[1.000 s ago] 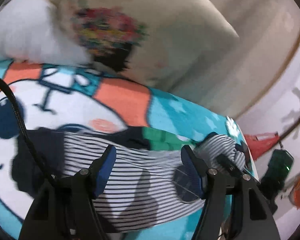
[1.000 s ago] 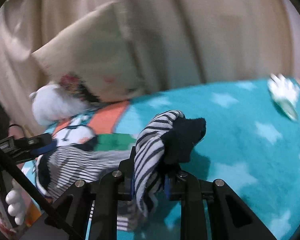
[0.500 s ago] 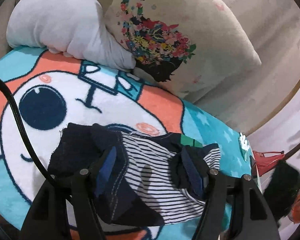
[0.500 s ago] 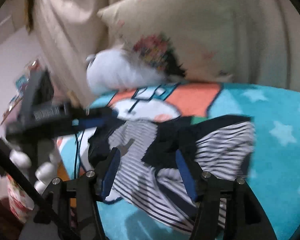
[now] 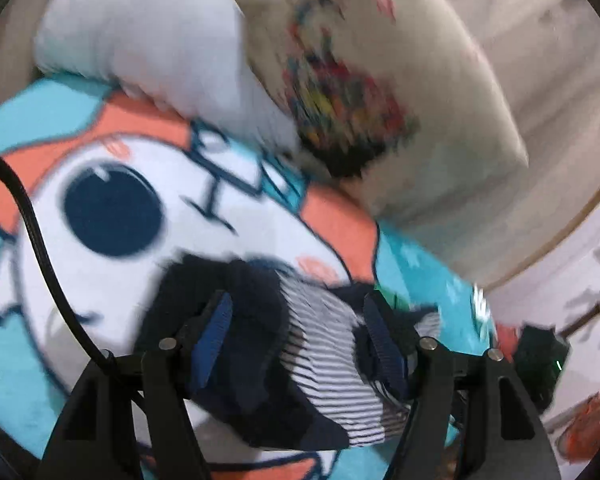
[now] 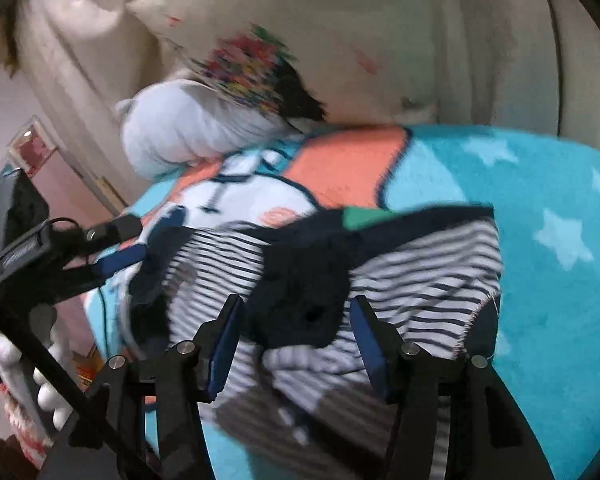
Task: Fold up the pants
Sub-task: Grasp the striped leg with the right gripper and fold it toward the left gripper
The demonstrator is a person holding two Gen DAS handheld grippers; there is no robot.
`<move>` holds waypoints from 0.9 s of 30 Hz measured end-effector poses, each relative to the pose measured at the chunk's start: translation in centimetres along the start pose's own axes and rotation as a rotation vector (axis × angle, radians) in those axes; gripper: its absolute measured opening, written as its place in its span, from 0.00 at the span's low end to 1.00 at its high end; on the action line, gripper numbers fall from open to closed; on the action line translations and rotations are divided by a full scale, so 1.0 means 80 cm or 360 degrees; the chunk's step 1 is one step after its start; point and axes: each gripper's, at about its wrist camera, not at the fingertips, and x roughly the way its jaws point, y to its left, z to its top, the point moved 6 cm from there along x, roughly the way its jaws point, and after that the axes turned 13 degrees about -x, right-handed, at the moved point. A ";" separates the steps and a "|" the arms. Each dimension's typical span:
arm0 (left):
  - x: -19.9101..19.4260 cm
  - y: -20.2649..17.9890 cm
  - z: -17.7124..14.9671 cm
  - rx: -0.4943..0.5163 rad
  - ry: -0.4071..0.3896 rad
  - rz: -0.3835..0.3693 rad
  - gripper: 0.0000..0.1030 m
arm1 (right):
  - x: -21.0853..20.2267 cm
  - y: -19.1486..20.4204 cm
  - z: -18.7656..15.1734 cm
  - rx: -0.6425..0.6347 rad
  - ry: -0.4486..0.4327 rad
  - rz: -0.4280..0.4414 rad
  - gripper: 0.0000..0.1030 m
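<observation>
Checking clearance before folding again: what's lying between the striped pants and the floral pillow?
Right wrist view: only cartoon-print fleece blanket between striped navy-and-white pants and cream floral pillow.

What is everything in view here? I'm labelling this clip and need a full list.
pants: one, navy with white stripes, folded on the blanket
blanket: one, turquoise with stars and a cartoon face, under the pants
floral pillow: one, cream, behind the blanket
plain pillow: one, pale grey-white, beside the floral pillow
left gripper: black, blue pads, open above the pants
right gripper: black, blue pads, open above the pants
</observation>
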 end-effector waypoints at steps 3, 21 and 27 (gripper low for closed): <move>-0.009 0.040 0.024 -0.0123 -0.0052 0.0067 0.71 | -0.012 0.044 0.011 -0.0142 -0.0067 0.0061 0.59; 0.050 0.072 0.020 -0.0253 0.0421 -0.0128 0.35 | 0.119 0.198 0.005 -0.0760 0.0115 -0.0147 0.29; 0.035 0.020 0.021 -0.0172 0.0379 -0.0188 0.33 | 0.081 0.172 0.030 -0.0516 -0.0052 -0.0037 0.16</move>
